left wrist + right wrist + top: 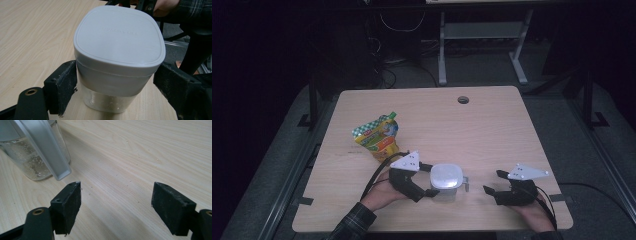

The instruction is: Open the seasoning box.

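Clear plastic container with a rounded-square white lid (446, 177): standing upright on the pale wood-grain surface (482, 130), toward the near edge and roughly midway across. Sitting between the two black jaws of the left claw (430, 181), with one jaw on each side. Seen along that claw in the left gripper view, showing its lid from above and its see-through lower body speckled inside with small droplets or grains; cannot tell which. Both pads are meeting its sides just under the lid, so the left claw (115, 82) is gripping the container at a fairly wide span. Left hand (382, 195), in a plaid sleeve, is holding that claw from the near side.

Right claw (493, 182): resting low at the near right of the surface, well apart from the container, jaws pointing toward it. Standing wide, with bare wood between the pads in the right gripper view (116, 200). Showing there, at upper left, the container's clear wall (30, 157) and a grey flap (47, 150) hanging down its side, just beyond one pad and not touching it.

Green, yellow and orange printed pouch (377, 137): lying farther back on the left, apart from both claws.
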`<control>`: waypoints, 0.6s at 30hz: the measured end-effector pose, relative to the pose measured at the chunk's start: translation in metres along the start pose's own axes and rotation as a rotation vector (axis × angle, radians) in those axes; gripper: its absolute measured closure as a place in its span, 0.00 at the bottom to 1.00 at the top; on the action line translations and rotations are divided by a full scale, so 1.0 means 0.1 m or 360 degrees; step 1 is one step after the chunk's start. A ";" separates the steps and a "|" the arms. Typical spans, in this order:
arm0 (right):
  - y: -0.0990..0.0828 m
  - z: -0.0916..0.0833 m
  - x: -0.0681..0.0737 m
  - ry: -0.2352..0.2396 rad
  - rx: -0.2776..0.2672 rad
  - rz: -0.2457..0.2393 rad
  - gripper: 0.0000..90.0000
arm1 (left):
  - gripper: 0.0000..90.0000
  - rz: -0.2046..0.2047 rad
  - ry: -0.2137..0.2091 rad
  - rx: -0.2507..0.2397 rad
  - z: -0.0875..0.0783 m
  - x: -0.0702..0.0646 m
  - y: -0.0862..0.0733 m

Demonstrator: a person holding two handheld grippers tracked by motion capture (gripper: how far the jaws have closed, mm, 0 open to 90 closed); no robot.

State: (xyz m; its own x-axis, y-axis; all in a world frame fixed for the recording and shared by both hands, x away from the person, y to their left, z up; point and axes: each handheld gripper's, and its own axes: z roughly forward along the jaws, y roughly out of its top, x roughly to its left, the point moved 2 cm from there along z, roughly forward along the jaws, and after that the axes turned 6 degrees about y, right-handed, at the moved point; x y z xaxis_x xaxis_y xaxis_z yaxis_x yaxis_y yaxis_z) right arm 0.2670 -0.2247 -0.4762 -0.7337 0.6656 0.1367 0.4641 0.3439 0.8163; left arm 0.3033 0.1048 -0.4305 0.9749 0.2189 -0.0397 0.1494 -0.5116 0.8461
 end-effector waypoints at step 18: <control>0.00 0.01 0.00 0.0002 0.0007 -0.0008 0.26 | 0.22 0.0011 0.0002 -0.0006 -0.04 0.00 0.02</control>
State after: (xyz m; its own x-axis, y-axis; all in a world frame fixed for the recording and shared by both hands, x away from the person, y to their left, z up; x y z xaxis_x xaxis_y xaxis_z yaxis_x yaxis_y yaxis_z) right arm 0.2673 -0.2244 -0.4766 -0.7367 0.6629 0.1336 0.4627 0.3502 0.8144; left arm 0.3027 0.1070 -0.4272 0.9757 0.2165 -0.0333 0.1421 -0.5102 0.8482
